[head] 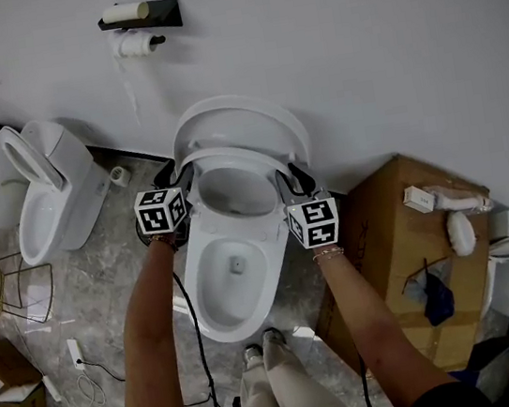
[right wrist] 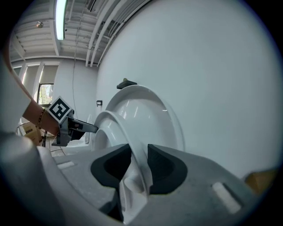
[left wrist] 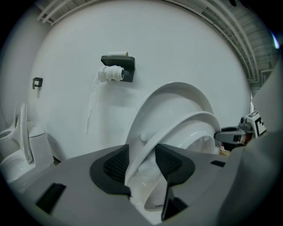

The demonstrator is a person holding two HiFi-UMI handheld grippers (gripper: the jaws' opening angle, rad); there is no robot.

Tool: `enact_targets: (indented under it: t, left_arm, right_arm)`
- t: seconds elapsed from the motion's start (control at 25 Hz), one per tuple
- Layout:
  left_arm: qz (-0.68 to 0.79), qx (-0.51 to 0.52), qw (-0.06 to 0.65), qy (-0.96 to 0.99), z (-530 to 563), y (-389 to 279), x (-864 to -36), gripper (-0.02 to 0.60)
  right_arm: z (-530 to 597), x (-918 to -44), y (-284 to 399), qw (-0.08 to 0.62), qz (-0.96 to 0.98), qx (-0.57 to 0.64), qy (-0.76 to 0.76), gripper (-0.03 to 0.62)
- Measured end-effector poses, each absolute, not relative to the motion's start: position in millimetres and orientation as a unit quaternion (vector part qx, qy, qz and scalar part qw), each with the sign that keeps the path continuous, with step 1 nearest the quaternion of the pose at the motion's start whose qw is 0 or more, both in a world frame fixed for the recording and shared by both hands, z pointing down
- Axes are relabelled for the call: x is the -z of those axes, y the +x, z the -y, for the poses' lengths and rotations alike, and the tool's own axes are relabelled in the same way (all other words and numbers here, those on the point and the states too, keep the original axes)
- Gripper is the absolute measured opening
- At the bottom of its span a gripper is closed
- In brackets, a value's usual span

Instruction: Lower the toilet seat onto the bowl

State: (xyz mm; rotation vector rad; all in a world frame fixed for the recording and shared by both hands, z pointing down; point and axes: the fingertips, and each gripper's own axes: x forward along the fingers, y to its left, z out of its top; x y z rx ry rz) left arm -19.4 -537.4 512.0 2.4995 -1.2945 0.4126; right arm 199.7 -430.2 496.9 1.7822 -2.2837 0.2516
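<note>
The white toilet's bowl stands against the wall, its lid upright behind it. The toilet seat hangs tilted between lid and bowl. My left gripper grips the seat's left rim and my right gripper its right rim. In the left gripper view the seat runs edge-on through my left gripper, filling the gap between the pads. In the right gripper view my right gripper is shut on the seat's thin rim, with the lid beyond it.
A second toilet stands at the left. A large cardboard box sits close to the bowl's right. A paper roll holder hangs on the wall above. Cables lie on the floor, and the person's legs stand before the bowl.
</note>
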Motion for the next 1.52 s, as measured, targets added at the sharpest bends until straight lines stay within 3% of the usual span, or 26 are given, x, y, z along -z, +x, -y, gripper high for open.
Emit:
enact_targets:
  t: [0.32, 1.52]
  left_arm:
    - [0.455, -0.127, 0.168, 0.865, 531, -18, -515, 0.121]
    - [0.466, -0.134, 0.170, 0.858, 446, -64, -522, 0.115]
  right_arm:
    - [425, -498, 198, 0.114, 0.793, -0.101, 0.590, 0.118]
    - [331, -500, 149, 0.116, 0.800, -0.090, 0.582, 0.124]
